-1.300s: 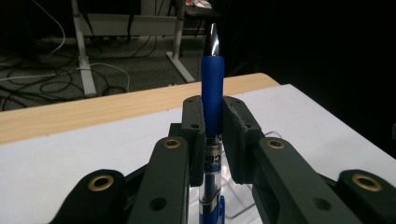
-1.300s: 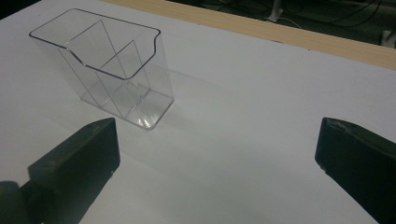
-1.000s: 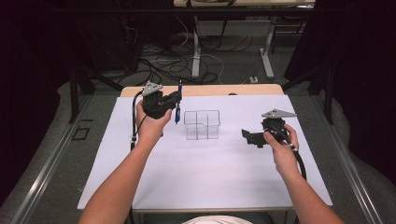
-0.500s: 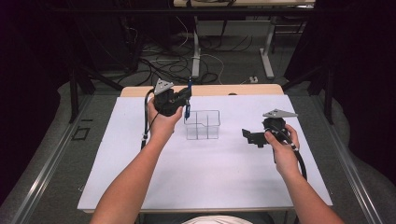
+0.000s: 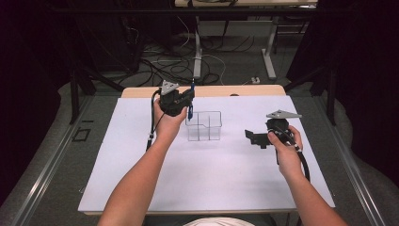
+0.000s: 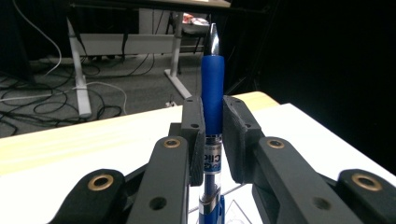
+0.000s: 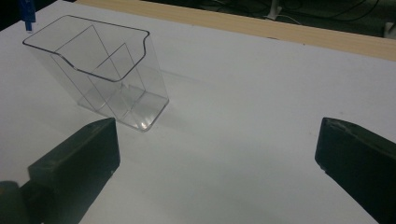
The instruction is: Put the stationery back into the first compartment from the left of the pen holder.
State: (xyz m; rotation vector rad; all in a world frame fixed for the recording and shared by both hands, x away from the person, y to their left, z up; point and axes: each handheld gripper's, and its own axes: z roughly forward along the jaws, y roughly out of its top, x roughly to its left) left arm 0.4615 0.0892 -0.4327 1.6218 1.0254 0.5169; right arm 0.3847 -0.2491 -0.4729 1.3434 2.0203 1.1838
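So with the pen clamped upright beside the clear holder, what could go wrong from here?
1. The left tool grips the pen on its smooth barrel, so it might slip or tilt on the way down.
2. The pen's lower end hangs by the holder rim; it could catch the wall or a divider and tip the light holder.
3. The right tool rests open, apart from the holder, so nothing steadies it.
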